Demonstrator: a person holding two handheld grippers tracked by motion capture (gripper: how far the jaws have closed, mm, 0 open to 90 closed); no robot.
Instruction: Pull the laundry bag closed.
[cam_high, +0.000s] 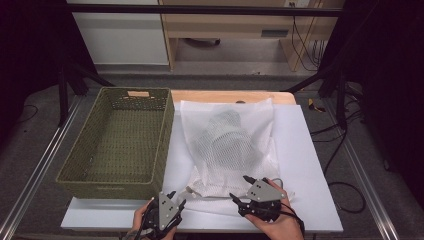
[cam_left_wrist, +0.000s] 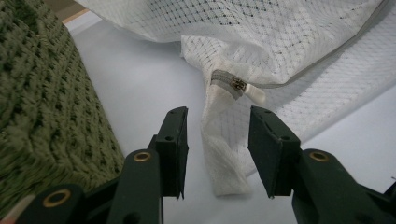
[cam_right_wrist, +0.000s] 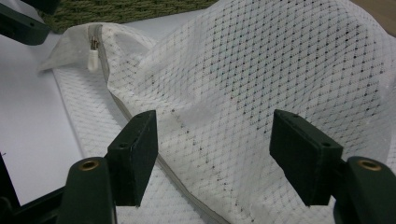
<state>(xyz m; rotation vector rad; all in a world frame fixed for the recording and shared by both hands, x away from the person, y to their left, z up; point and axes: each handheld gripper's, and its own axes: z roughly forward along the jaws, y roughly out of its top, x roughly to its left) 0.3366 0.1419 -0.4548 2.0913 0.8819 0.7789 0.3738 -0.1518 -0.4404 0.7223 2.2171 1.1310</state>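
The white mesh laundry bag (cam_high: 230, 145) lies flat on the desk (cam_high: 305, 165), just to the right of the green woven basket (cam_high: 120, 145), with a bundled garment showing dimly through the netting towards the bag's twelve o'clock end. It looks light and limp; the mesh will sag, drape and fold wherever it is lifted, and the load inside will probably slide to the lowest point.

At the six o'clock edge, the left gripper (cam_left_wrist: 217, 154) straddles a folded corner flap (cam_left_wrist: 224, 140), its fingers spread on either side without pressing it. The zip pull (cam_left_wrist: 250, 91) sits just beyond, at one o'clock from that gripper. The right gripper (cam_right_wrist: 215, 154) hovers with fingers wide apart over the netting near the zip seam (cam_right_wrist: 126, 114).

The corner flap and the stitched seam seem the firmest places to pinch; bare mesh may snag or stretch.
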